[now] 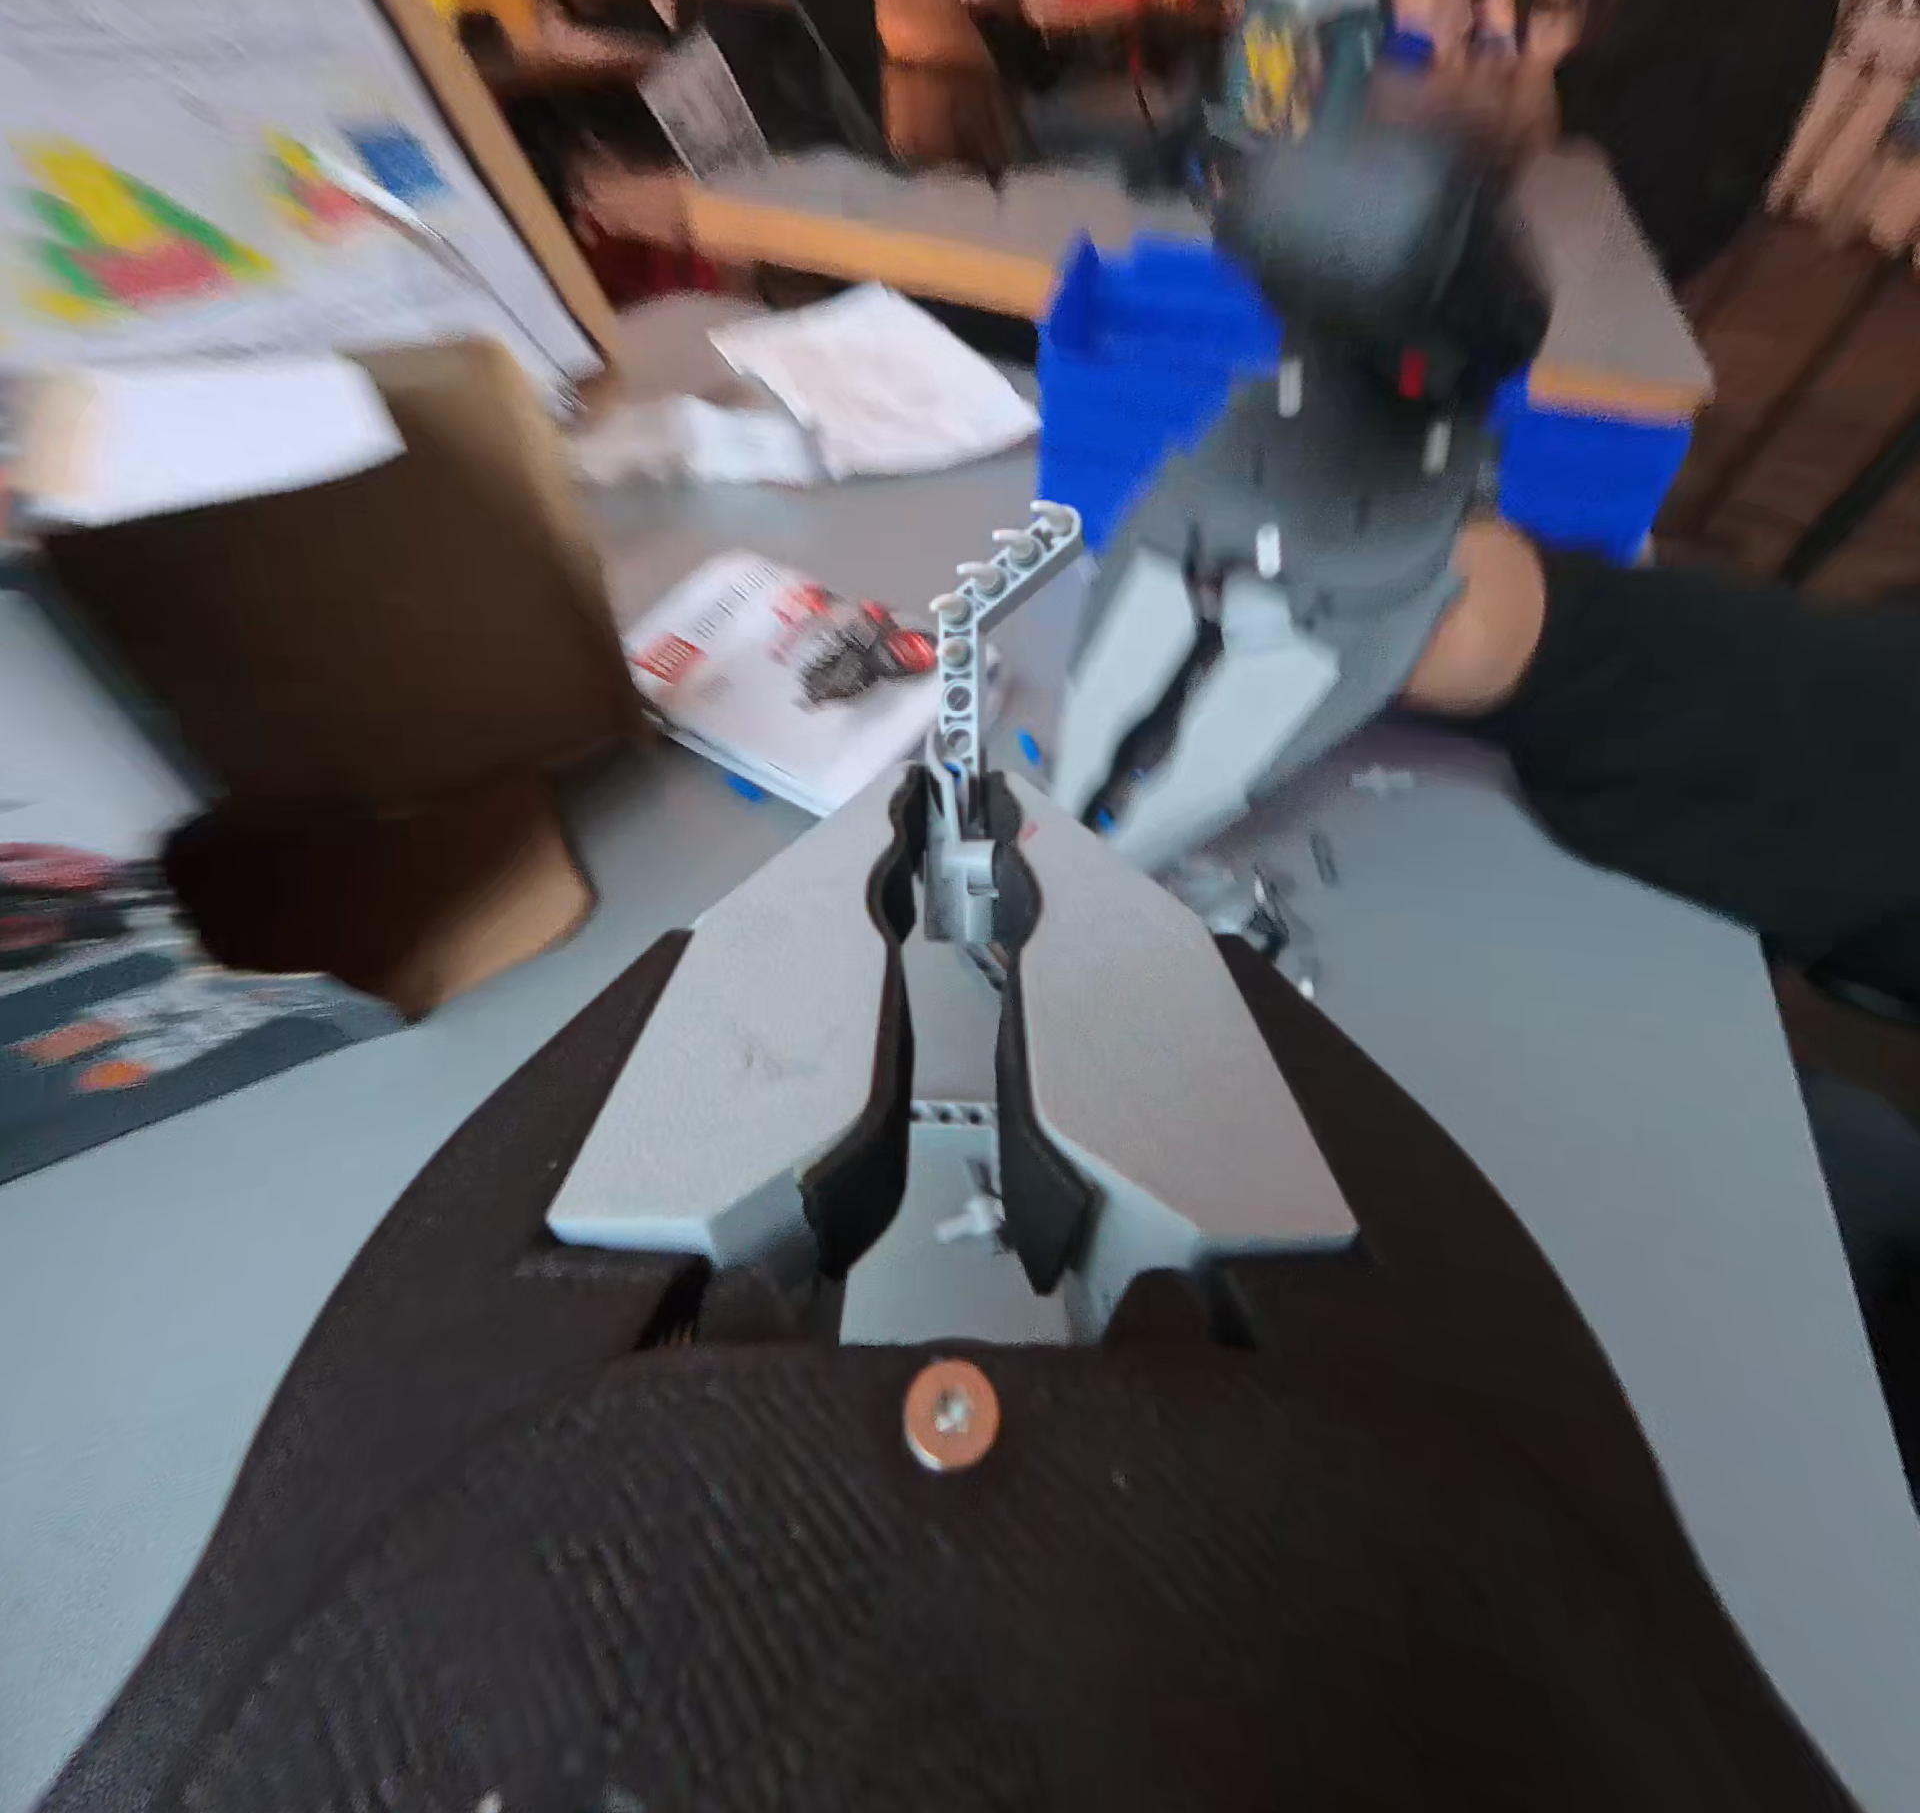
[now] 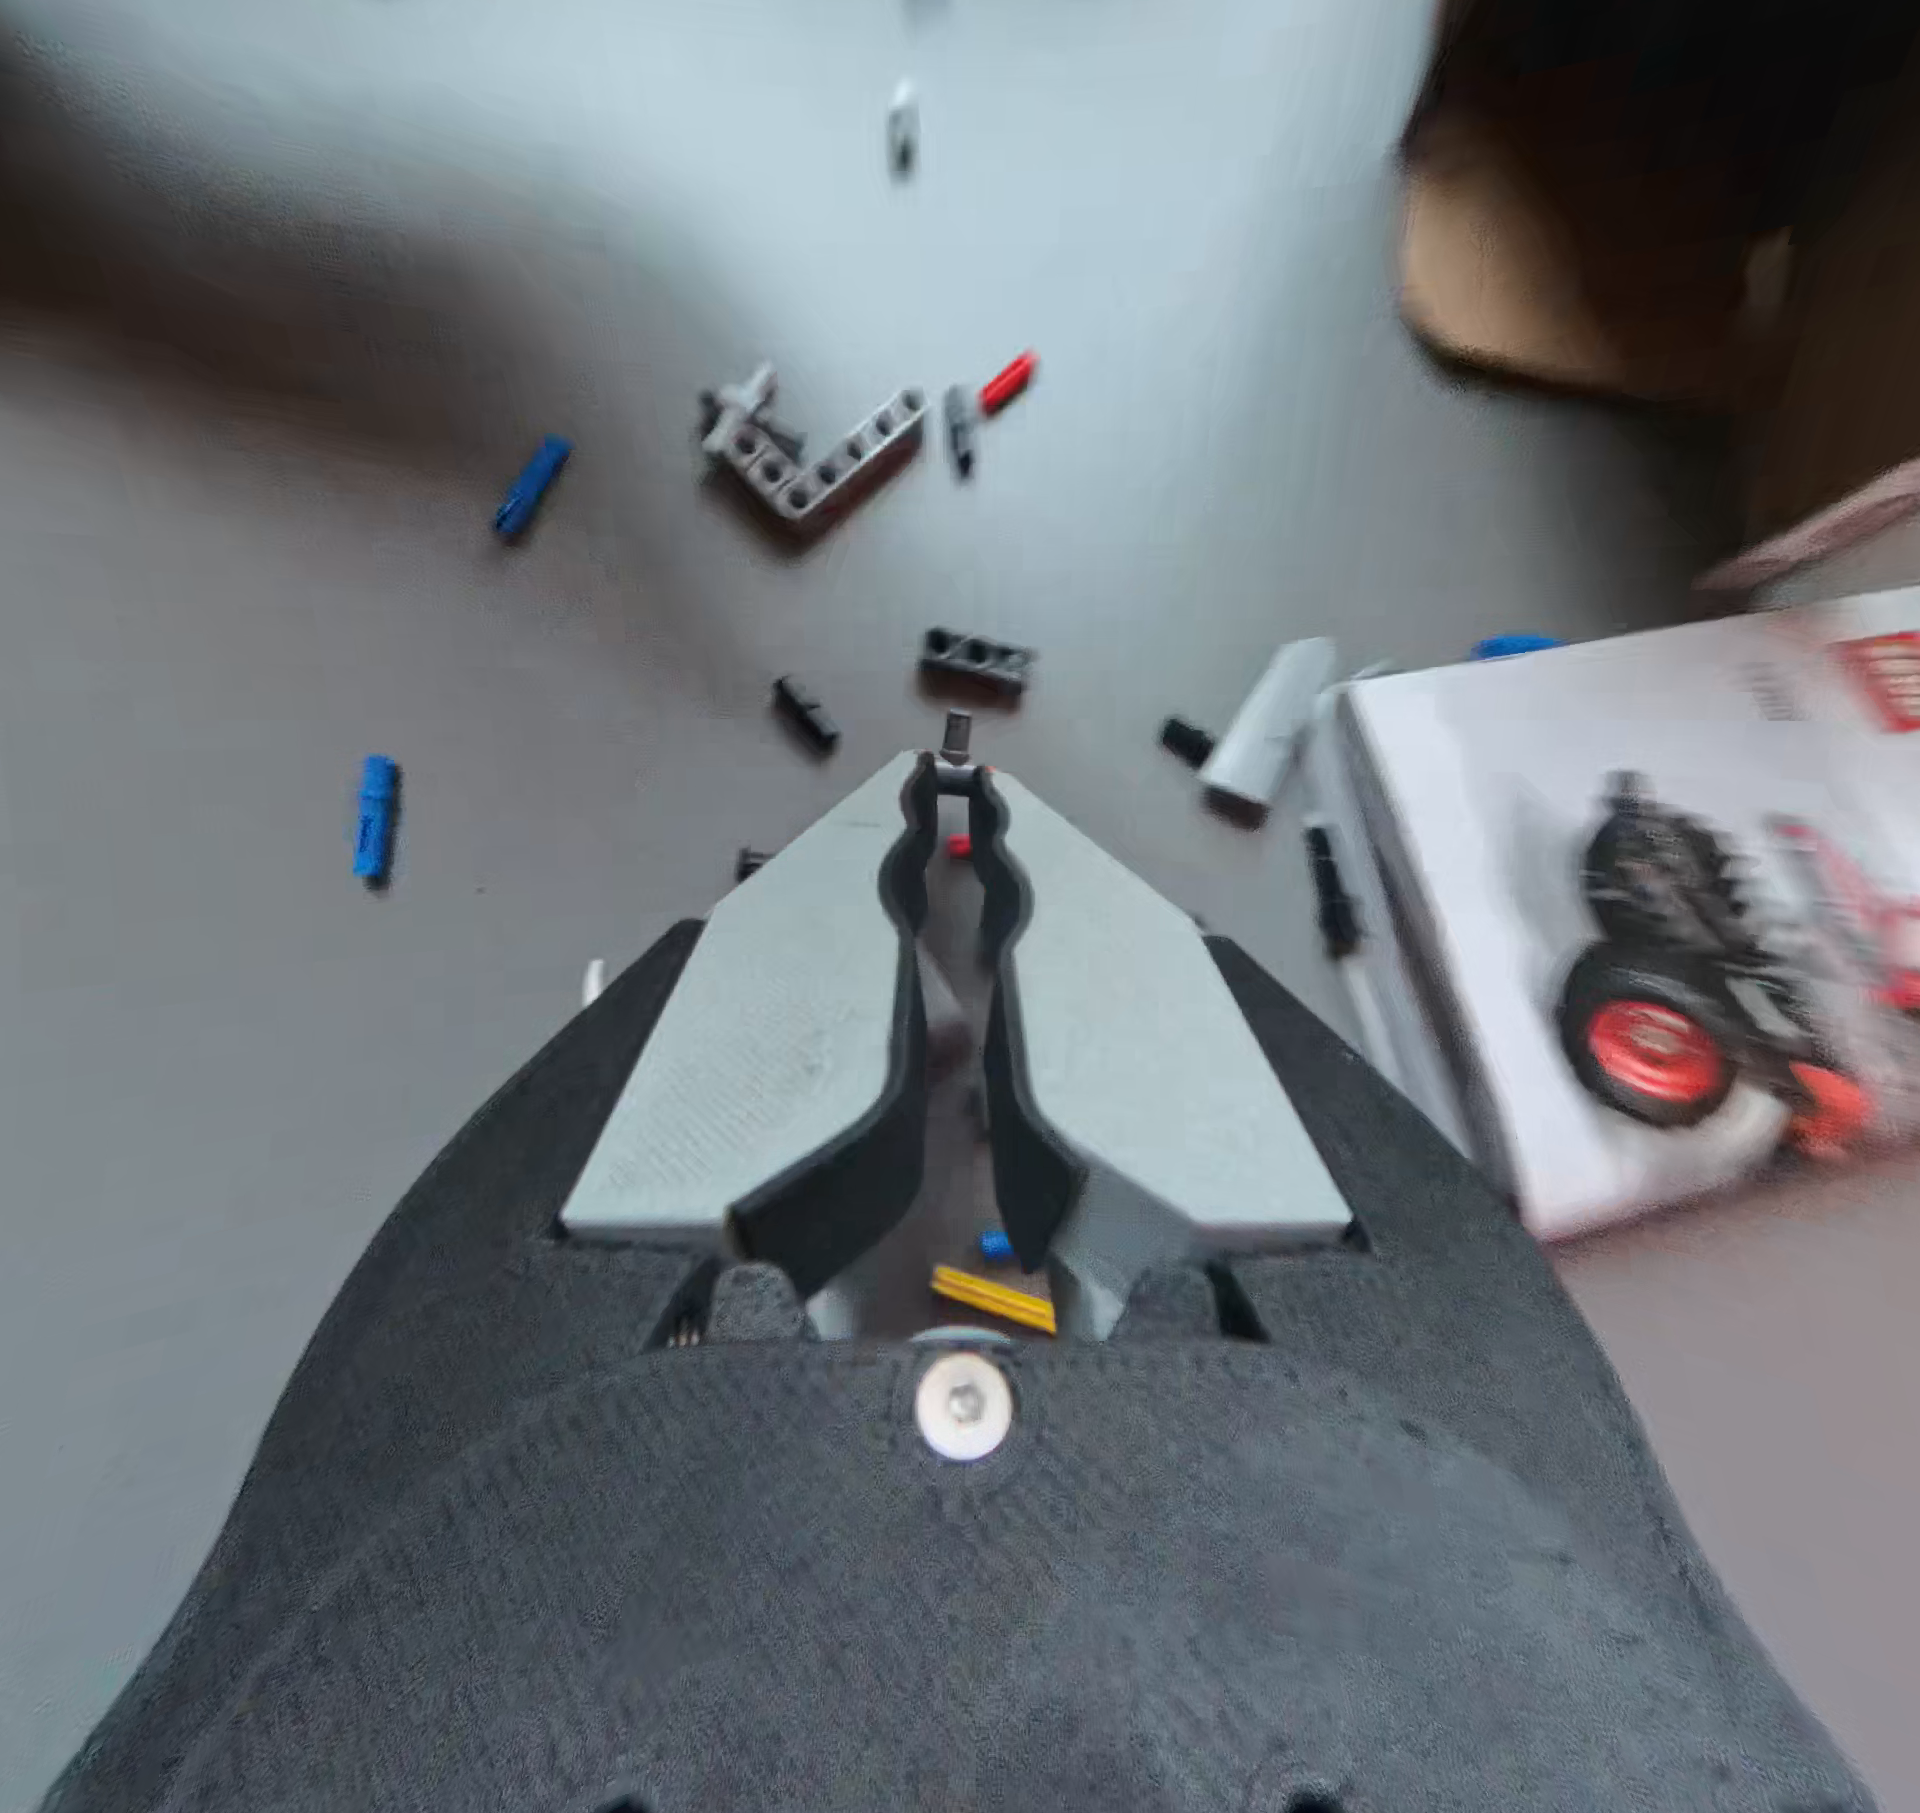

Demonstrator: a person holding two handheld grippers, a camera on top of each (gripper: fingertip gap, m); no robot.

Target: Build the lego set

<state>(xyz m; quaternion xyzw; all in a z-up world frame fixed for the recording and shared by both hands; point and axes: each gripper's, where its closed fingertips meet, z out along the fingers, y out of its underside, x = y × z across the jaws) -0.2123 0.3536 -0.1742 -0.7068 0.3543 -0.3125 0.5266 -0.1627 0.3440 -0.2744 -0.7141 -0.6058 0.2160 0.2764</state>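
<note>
Left gripper (image 1: 956,828) pinches bent grey beam (image 1: 971,662), frame centre. Right gripper (image 2: 954,776) pinches small dark pin (image 2: 956,729); loose pieces across grey table (image 2: 312,309) above.

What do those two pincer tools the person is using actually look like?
Each gripper, left and right, has a broad dark ribbed body with one silver screw in the middle, and two flat pale grey fingers tapering to a point, lined with wavy black pads. The person's sleeve is black.
</note>
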